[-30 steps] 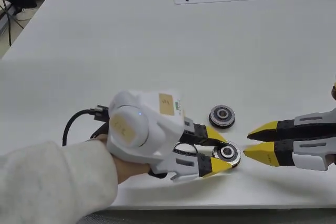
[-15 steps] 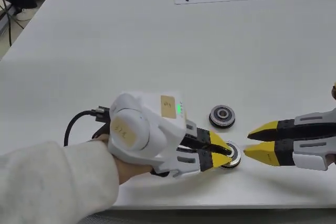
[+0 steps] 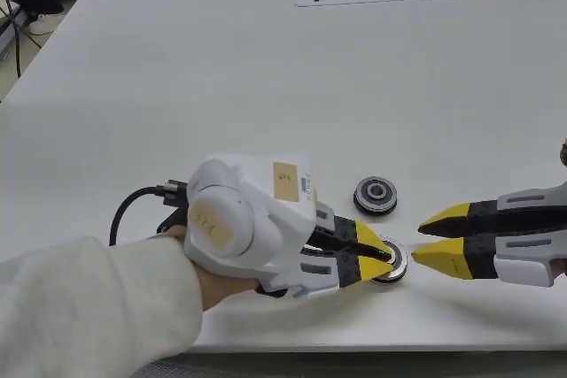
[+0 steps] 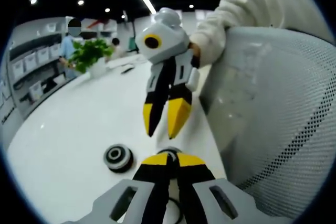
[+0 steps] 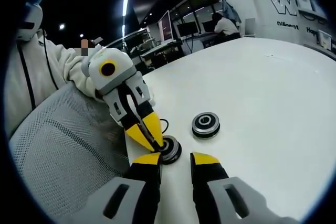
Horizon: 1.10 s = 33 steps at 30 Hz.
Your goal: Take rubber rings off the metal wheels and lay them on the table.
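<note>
Left gripper (image 3: 383, 260) with jaws tight on the near metal wheel (image 3: 399, 264); right gripper (image 3: 419, 243) just beside it, jaws apart.

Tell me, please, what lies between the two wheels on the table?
Nothing: the head view shows a bare strip of table between the far wheel and the near wheel, which the left gripper pinches.

wheel (image 3: 397, 264) between left tool (image 3: 381, 259), right tool (image 3: 432, 242) | second wheel (image 3: 375, 196) behind it

Black-ringed far wheel (image 3: 375, 196) flat, near wheel (image 3: 392, 262) flat
</note>
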Tool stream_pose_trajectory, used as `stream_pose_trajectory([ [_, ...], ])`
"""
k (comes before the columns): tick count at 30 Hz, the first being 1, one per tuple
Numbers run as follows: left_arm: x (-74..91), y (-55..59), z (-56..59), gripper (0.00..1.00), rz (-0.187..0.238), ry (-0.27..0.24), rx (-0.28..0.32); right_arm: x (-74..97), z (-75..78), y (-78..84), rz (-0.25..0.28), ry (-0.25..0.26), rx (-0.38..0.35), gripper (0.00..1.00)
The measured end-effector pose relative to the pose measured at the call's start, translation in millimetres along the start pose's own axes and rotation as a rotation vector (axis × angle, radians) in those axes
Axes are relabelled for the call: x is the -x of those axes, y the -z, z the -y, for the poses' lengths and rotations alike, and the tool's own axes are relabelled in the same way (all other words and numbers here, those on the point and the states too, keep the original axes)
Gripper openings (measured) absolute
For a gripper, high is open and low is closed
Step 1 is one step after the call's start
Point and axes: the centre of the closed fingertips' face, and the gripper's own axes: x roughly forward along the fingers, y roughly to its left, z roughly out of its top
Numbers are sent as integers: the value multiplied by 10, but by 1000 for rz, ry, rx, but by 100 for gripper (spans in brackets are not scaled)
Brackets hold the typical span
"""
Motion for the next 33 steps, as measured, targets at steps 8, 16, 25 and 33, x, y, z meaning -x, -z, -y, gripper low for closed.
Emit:
stream_pose_trajectory([
  [8,4,-5,6,5,2,0,-3,-1,2,8,-3,0,2,18],
  [16,7,-11,5,5,3,-1,-1,2,3,12,-9,5,23,17],
  [25,21,-9,-11,5,4,-3,28,-12,-7,40,-23,0,33,17],
  [33,50,-31,-93,7,16,-33,56,-38,-43,65,-39,-16,41,17],
])
